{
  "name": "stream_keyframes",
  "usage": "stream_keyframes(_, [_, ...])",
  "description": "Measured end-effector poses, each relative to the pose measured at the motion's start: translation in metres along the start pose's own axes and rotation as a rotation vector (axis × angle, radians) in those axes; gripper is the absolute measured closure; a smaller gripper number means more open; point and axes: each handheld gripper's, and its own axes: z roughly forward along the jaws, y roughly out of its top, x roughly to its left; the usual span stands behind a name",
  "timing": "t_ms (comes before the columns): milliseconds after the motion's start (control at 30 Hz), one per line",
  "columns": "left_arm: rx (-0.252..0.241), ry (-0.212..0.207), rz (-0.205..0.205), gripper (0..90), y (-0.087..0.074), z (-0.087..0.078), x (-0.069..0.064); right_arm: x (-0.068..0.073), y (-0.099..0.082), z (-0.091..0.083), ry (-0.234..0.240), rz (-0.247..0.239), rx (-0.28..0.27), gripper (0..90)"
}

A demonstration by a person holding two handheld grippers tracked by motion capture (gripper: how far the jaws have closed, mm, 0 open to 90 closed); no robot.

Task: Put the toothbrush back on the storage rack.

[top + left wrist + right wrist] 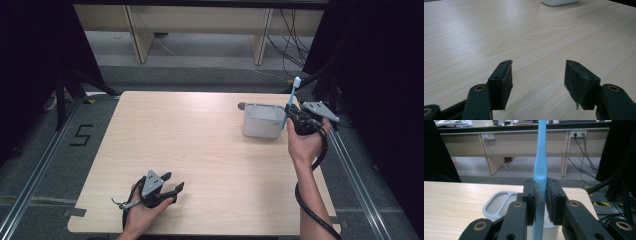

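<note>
While the right hand-held gripper [540,202] squeezes the blue toothbrush [541,167] upright above the white holder [262,120] | maybe going in, not resting there yet | left hand-held gripper [537,80] wide, empty, on table [200,150].

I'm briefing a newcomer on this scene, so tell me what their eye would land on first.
The light blue toothbrush stands out first: it is held upright at the far right of the table, clamped in the right tool beside a grey-white holder. In the right gripper view its handle rises straight between the shut black jaws. Near the table's front edge, the left tool rests open with nothing in it.
</note>
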Motion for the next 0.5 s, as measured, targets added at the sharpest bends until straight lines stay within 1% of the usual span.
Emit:
stream_keyframes(33, [0.0,0.0,0.0,38.9,0.0,0.0,0.0,0.0,0.001,0.0,-0.004,0.015,0.002,78.9])
stream_keyframes(67, [0.0,0.0,0.0,38.9,0.0,0.0,0.0,-0.002,0.002,0.001,-0.006,-0.003,-0.006,78.9])
stream_keyframes(100, [0.0,0.0,0.001,38.9,0.0,0.0,0.0,-0.001,0.003,0.001,-0.007,0.013,-0.002,78.9])
stream_keyframes(233, [0.002,0.001,0.004,39.0,0.0,0.0,0.0,-0.005,0.007,0.004,-0.015,0.003,-0.019,78.9])
stream_keyframes(267, [0.008,0.007,0.006,39.0,0.0,-0.001,-0.001,-0.005,0.008,0.005,-0.018,0.019,-0.017,78.9])
stream_keyframes(300, [0.008,0.006,0.007,39.0,0.0,-0.001,-0.001,-0.007,0.008,0.006,-0.017,-0.002,-0.021,78.8])
stream_keyframes(333, [0.002,0.001,0.005,39.0,0.0,0.0,0.0,-0.007,0.009,0.006,-0.023,0.012,-0.022,78.9])
stream_keyframes(367, [0.002,0.0,0.004,39.0,0.0,0.0,0.0,-0.007,0.01,0.007,-0.024,0.009,-0.021,78.9])
stream_keyframes(433, [0.001,0.0,0.002,39.0,0.0,0.0,0.0,-0.008,0.01,0.009,-0.027,0.021,-0.023,78.9])
stream_keyframes(500, [0.0,0.0,0.002,39.0,0.0,0.0,0.0,-0.009,0.01,0.011,-0.026,0.012,-0.033,78.9])
